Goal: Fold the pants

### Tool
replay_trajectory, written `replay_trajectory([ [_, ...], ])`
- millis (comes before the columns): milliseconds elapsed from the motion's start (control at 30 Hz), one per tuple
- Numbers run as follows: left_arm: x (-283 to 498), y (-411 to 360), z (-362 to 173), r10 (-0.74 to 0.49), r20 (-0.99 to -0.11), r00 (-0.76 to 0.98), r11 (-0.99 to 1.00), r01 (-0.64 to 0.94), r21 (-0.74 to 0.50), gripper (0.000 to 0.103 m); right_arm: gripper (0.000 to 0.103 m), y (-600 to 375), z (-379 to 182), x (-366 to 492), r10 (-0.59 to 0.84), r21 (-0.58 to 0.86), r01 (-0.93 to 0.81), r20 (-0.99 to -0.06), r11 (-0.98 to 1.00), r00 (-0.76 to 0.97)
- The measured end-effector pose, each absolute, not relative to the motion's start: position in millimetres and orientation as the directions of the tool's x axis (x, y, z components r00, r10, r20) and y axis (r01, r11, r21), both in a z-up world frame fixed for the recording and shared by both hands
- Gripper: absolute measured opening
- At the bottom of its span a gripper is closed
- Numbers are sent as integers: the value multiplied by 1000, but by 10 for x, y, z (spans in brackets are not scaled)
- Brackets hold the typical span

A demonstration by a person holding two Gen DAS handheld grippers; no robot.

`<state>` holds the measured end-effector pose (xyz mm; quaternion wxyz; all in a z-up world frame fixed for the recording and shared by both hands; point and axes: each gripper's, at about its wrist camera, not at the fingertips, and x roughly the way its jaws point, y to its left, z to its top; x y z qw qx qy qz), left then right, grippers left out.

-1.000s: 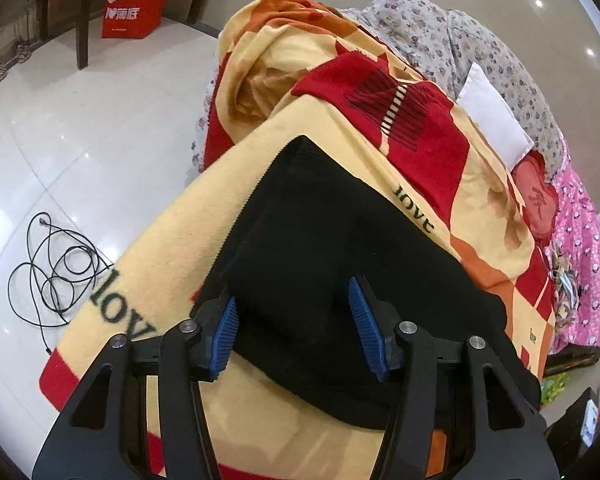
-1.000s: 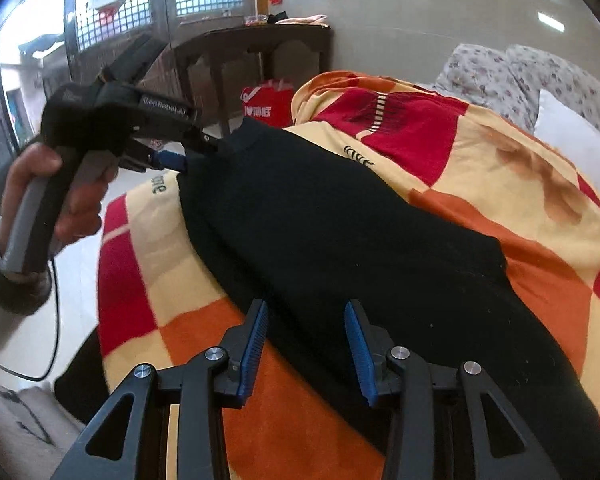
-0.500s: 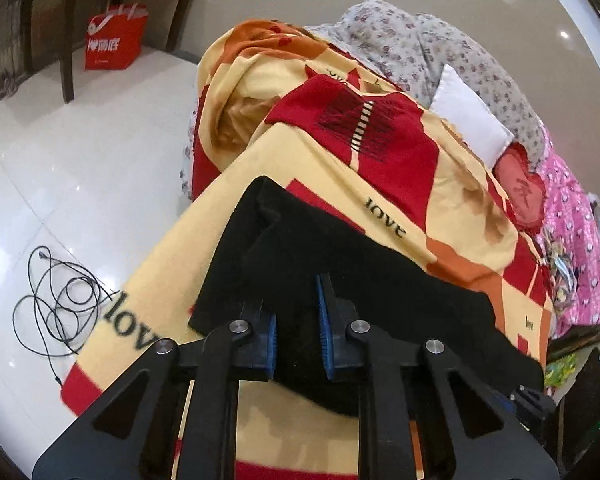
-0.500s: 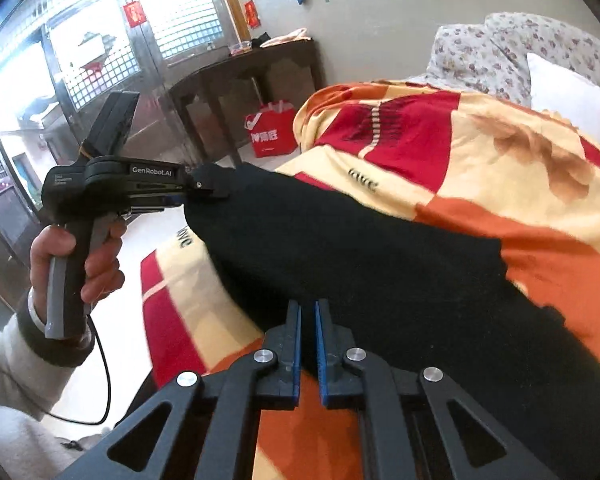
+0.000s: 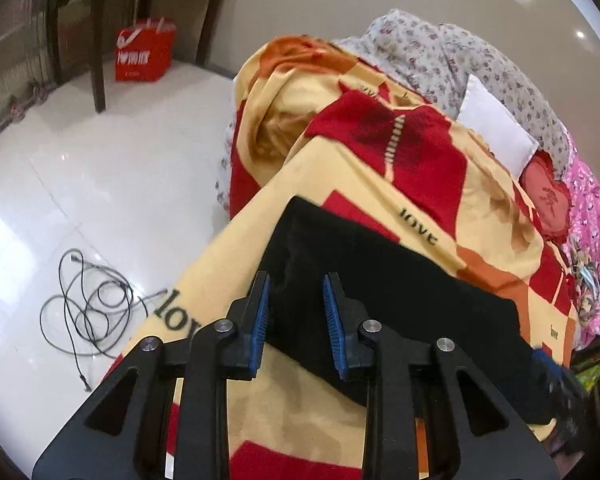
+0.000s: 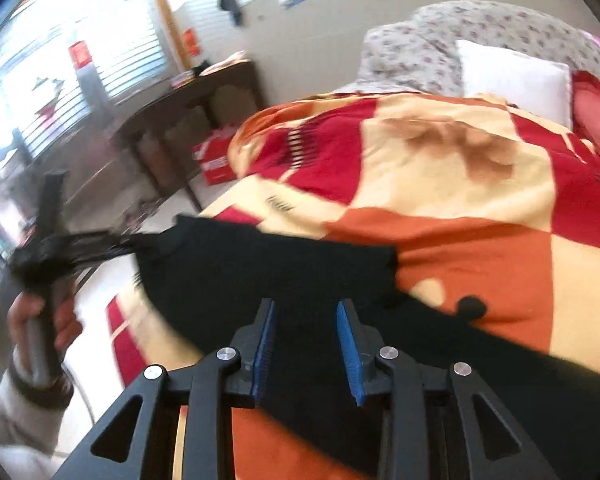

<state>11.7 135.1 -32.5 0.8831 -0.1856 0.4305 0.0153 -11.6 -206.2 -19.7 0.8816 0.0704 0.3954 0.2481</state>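
Observation:
The black pants (image 5: 400, 300) lie folded over on the yellow, red and orange blanket (image 5: 380, 184) covering the bed. My left gripper (image 5: 296, 316) is open, its blue pads either side of the pants' near edge. My right gripper (image 6: 306, 344) is open over the black fabric (image 6: 260, 272), which shows a doubled layer with a ragged edge at the right. The left gripper (image 6: 52, 248) shows blurred at the left of the right wrist view, held in a hand at the pants' far corner.
A white pillow (image 5: 496, 124), flowered quilt (image 5: 460, 56) and pink bedding (image 5: 592, 216) lie at the bed's far end. A black cable (image 5: 88, 304) coils on the white floor. A red bag (image 5: 144, 56) stands by a dark wooden table (image 6: 188, 112).
Both grippers were shut on the pants half a second ago and have now opened. The pants have been carried over into a shorter, doubled shape. Both views shifted; the right one is blurred.

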Motion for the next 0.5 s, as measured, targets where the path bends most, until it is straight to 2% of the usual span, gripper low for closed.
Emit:
replay_trajectory([
  [100, 147, 1219, -314, -97, -769, 632, 948, -176, -264, 25, 30, -1974, -322, 97, 490, 323, -377, -682, 868, 544],
  [200, 195, 1113, -349, -64, -773, 632, 961, -170, -219, 27, 30, -1899, -539, 292, 399, 252, -329, -745, 910, 534],
  [333, 250, 1100, -414, -35, -787, 616, 963, -189, -191, 29, 30, -1958, -638, 460, 420, 302, -297, -729, 906, 540],
  [500, 185, 1162, -326, -9, -775, 632, 960, -212, -184, 29, 30, -2049, -501, 362, 428, 317, -291, -729, 903, 534],
])
